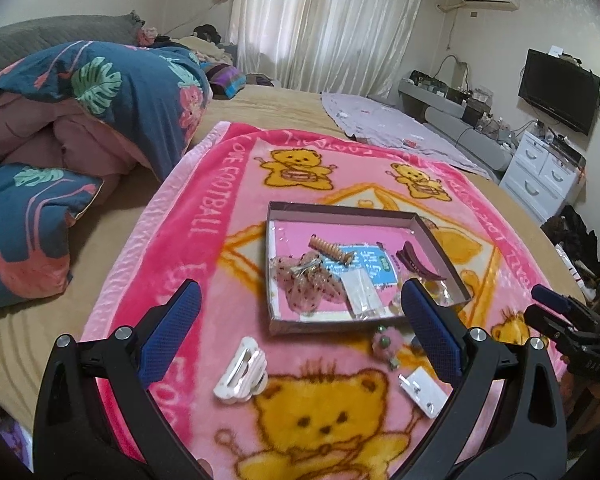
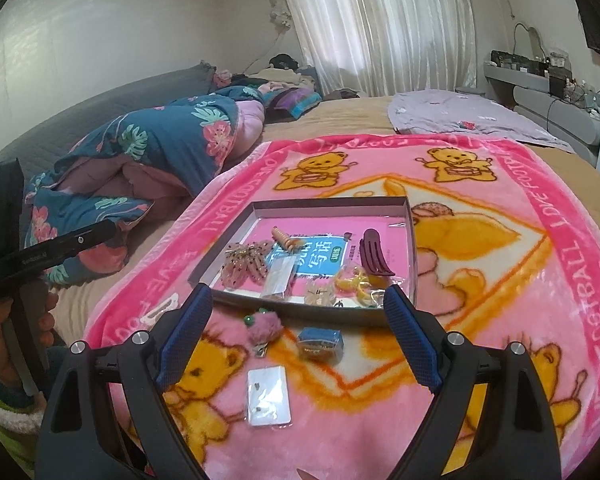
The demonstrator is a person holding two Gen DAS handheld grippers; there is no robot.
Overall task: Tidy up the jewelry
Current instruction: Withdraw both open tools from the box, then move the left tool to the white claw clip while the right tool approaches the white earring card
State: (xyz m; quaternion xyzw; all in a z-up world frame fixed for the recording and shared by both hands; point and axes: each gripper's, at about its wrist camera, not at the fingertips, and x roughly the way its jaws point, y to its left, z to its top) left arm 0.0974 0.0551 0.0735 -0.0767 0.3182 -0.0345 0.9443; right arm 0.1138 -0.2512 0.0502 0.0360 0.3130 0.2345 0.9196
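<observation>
A shallow box (image 1: 440, 248) (image 2: 236, 226) lies on a pink bear blanket (image 1: 228, 184) (image 2: 560, 240) and holds several hair clips, among them a dark red claw clip (image 1: 416, 265) (image 2: 374, 256) and a spotted pink bow (image 1: 312, 284) (image 2: 246, 266). In front of it lie a white claw clip (image 1: 242, 376) (image 2: 164, 306), a pink pompom clip (image 1: 384, 342) (image 2: 264, 326), a white earring card (image 1: 422, 390) (image 2: 269, 396) and a small blue packet (image 2: 321, 342). My left gripper (image 1: 302, 320) hangs open above the loose pieces. My right gripper (image 2: 300, 326) is open too, nothing between its fingers.
The blanket covers a tan bed (image 1: 40, 320) with a rumpled blue floral quilt (image 1: 100, 92) (image 2: 148, 148) at the left and a lilac cloth (image 1: 384, 120) (image 2: 460, 116) at the back. A TV (image 1: 558, 90) and white drawers (image 1: 540, 172) stand at the right. A hand (image 2: 8, 344) holds the other gripper.
</observation>
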